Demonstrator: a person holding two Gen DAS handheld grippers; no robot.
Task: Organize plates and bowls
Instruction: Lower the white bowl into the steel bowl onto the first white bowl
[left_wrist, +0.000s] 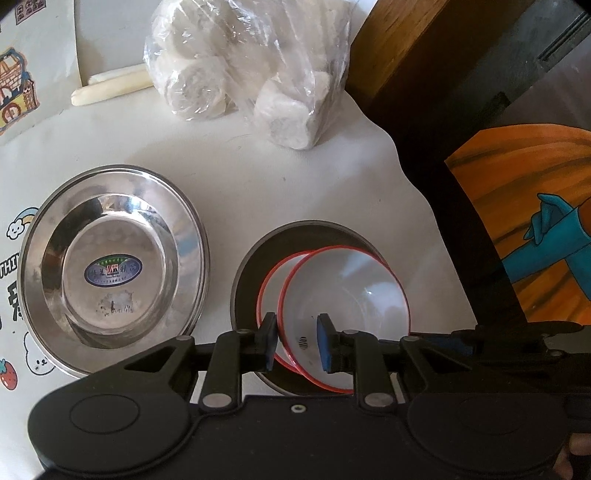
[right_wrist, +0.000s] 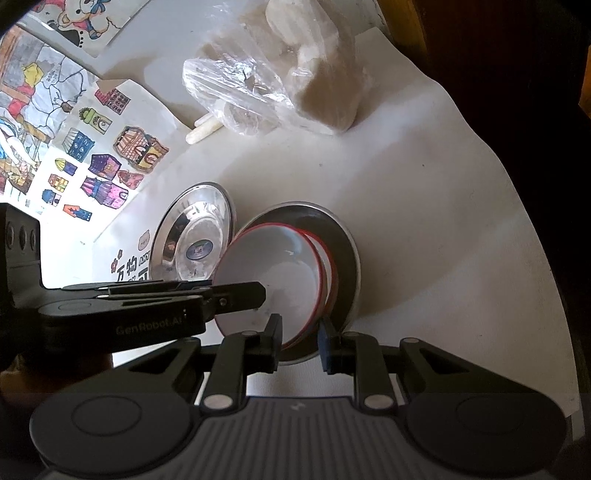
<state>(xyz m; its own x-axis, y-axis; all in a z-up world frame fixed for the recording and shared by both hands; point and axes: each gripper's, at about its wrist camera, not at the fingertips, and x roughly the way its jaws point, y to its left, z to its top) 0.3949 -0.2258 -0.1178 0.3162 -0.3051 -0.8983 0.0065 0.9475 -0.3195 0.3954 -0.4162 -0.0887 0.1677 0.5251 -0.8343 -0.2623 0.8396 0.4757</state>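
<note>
Two white bowls with red rims sit nested on a steel plate (left_wrist: 251, 266) (right_wrist: 343, 251). The top bowl (left_wrist: 351, 295) (right_wrist: 269, 280) is tilted and shifted off the lower bowl (left_wrist: 269, 288) (right_wrist: 330, 266). My left gripper (left_wrist: 297, 341) (right_wrist: 258, 295) is shut on the top bowl's near rim, one pad outside and one inside. My right gripper (right_wrist: 300, 341) (left_wrist: 417, 338) is shut on the opposite side, where the red rims run between its pads. A second steel plate (left_wrist: 114, 266) (right_wrist: 195, 236) with an oval label lies beside them.
A clear bag of white rolls (left_wrist: 251, 66) (right_wrist: 280, 81) and a white stick (left_wrist: 110, 88) lie at the back. The white cloth's edge (left_wrist: 424, 192) drops off by a brown wooden block (left_wrist: 406, 44) and an orange picture (left_wrist: 517, 221). Coloured drawings (right_wrist: 92, 166) cover the far side.
</note>
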